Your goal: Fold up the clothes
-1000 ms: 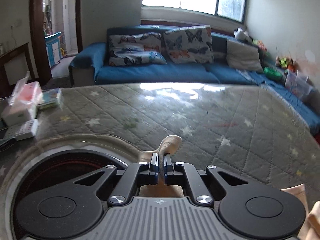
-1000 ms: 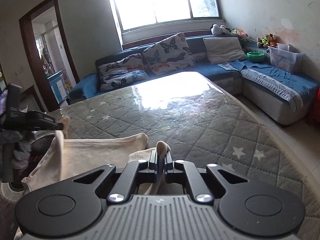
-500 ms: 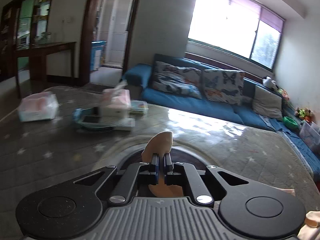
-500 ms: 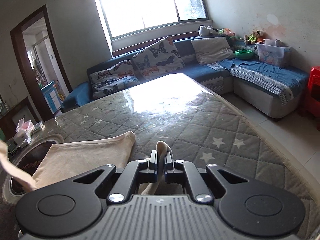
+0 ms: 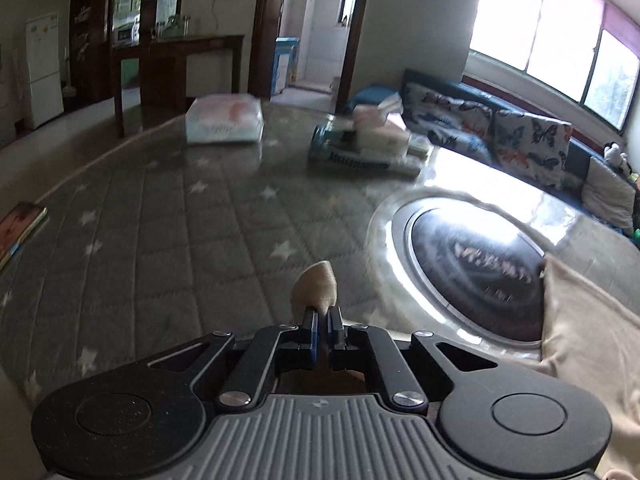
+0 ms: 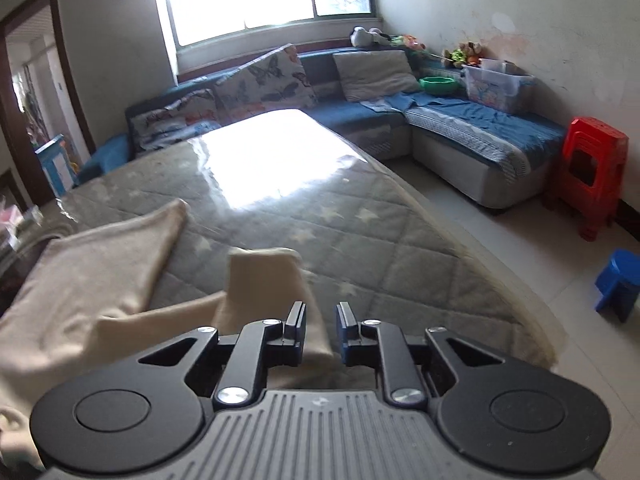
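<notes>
Garment (image 6: 92,280) beside round cooktop (image 5: 476,268), left fingers (image 5: 322,322) pinching it, right fingers (image 6: 321,318) opening, tissue packs (image 5: 224,122) beyond.

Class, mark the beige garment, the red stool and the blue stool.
beige garment (image 6: 104,268), right wrist view, flat spread part.
red stool (image 6: 592,168), right wrist view, its front side.
blue stool (image 6: 620,276), right wrist view, its seat.

tissue packs (image 5: 362,136) ahead — tabletop (image 5: 168,216) bare

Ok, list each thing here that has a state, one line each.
left claw: shut on a fold of the beige garment
right claw: jaws opening, cloth between them, not pinched
beige garment: partly spread on the table, one corner folded up
red stools: stacked
</notes>
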